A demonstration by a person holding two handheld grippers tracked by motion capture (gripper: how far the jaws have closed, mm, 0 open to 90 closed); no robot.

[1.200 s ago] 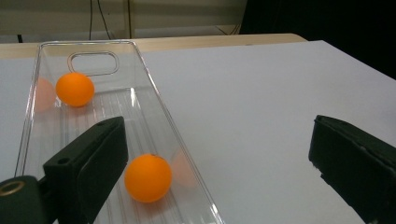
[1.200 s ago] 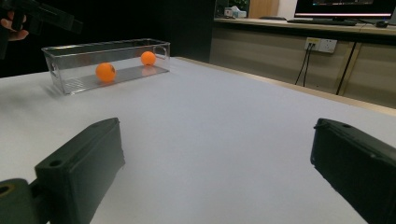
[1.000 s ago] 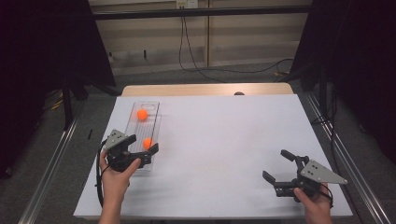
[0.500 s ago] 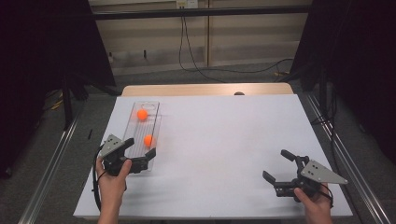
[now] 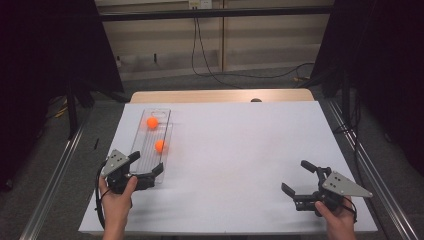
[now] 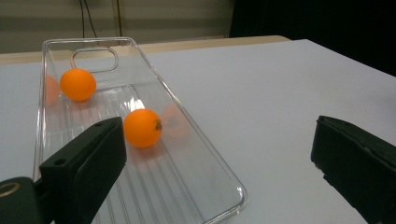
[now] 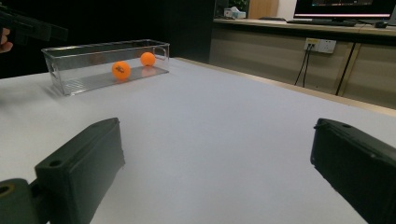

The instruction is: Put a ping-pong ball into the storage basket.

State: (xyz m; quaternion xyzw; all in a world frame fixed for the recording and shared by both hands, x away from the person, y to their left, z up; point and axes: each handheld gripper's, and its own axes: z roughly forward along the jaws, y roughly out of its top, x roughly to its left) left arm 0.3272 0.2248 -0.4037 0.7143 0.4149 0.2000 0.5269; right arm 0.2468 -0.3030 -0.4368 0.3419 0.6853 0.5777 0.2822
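A clear plastic tray [image 5: 157, 111] lies lengthwise on the left of the white table [image 5: 240, 150]. Two orange balls rest in it, one toward the far end [image 5: 152, 122] and one near the middle [image 5: 160, 146]. My left gripper [image 5: 148, 163] is open at the tray's near end, one jaw over the tray and the other beyond its right wall. In the left gripper view the middle ball [image 6: 142, 128] sits just past the left jaw, and the far ball [image 6: 78, 85] is behind it. My right gripper [image 5: 295, 176] is open and empty at the near right of the table.
A wooden strip [image 5: 220, 96] borders the table's far edge, with cables on the floor beyond. Metal rails [image 5: 60, 170] run along both sides. In the right gripper view the tray [image 7: 74, 65] stands far off at upper left across bare white surface.
My left gripper has drawn back a little toward the near edge, away from the middle ball. The balls, the tray and my right gripper have not moved.
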